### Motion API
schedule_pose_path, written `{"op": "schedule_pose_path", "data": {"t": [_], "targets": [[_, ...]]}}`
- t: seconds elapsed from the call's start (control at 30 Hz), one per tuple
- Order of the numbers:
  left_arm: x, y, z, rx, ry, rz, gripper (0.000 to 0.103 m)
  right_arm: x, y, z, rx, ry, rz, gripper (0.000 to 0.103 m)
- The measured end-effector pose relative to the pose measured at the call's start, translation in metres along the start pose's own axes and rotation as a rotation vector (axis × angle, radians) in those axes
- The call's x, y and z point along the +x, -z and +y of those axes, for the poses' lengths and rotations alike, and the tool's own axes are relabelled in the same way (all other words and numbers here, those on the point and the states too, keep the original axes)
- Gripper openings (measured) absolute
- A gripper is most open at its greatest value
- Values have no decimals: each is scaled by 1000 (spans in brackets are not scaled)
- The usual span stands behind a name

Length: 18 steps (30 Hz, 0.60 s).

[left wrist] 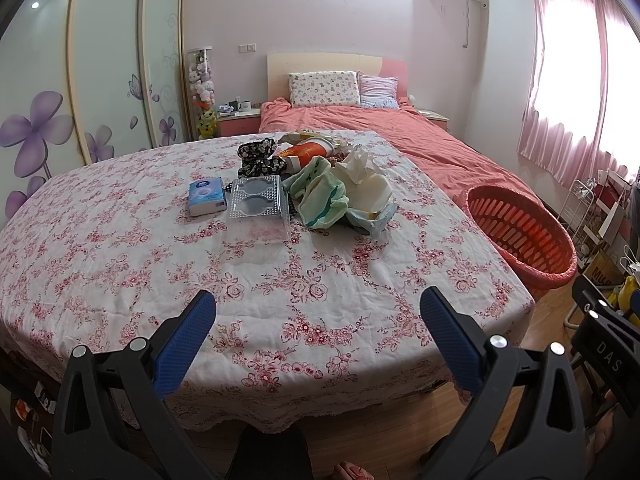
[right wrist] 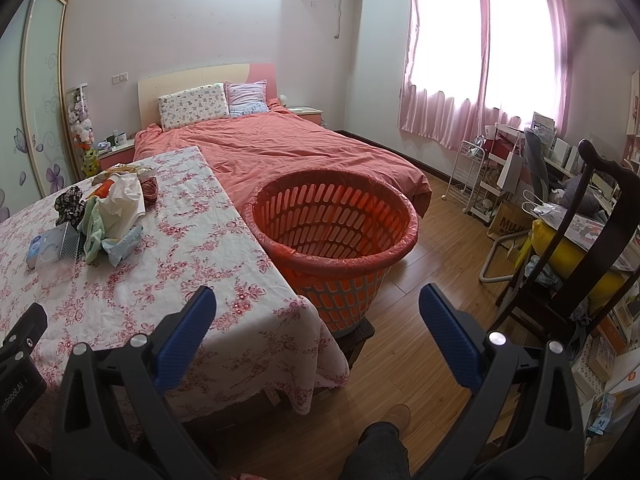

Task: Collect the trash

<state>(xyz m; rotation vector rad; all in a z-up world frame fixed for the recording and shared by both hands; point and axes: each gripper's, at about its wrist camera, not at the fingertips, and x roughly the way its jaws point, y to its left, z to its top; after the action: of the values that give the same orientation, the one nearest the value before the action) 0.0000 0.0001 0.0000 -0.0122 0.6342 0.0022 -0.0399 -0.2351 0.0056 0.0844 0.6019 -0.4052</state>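
Note:
A pile of trash lies at the far middle of the floral-clothed table [left wrist: 120, 248]: crumpled white tissue [left wrist: 362, 168], a green and white wrapper [left wrist: 320, 196], an orange packet [left wrist: 310, 151], a clear plastic tray [left wrist: 258, 210] and a blue tissue pack [left wrist: 206, 197]. The pile also shows in the right wrist view [right wrist: 112, 216]. An orange basket [right wrist: 336, 236] with a red liner stands on a stool at the table's right edge; it also shows in the left wrist view [left wrist: 520, 236]. My left gripper [left wrist: 318, 306] is open and empty above the table's near edge. My right gripper [right wrist: 318, 304] is open and empty, short of the basket.
A bed with a coral cover [right wrist: 280, 148] lies behind the table and basket. A dark wooden chair [right wrist: 592, 240] and cluttered shelves stand at the right. A black patterned cloth [left wrist: 258, 156] lies by the pile. The person's leg and shoe [right wrist: 394, 420] are on the wood floor below.

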Motion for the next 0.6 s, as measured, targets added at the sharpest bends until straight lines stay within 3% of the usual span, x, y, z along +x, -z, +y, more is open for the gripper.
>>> {"op": "schedule_pose_path", "data": {"t": [0.4, 0.6], "targets": [[10, -7, 12, -25, -24, 5, 101, 7, 0, 1, 7, -11, 14, 99], [29, -16, 39, -76, -64, 24, 101, 33, -6, 29, -31, -70, 36, 99]]}}
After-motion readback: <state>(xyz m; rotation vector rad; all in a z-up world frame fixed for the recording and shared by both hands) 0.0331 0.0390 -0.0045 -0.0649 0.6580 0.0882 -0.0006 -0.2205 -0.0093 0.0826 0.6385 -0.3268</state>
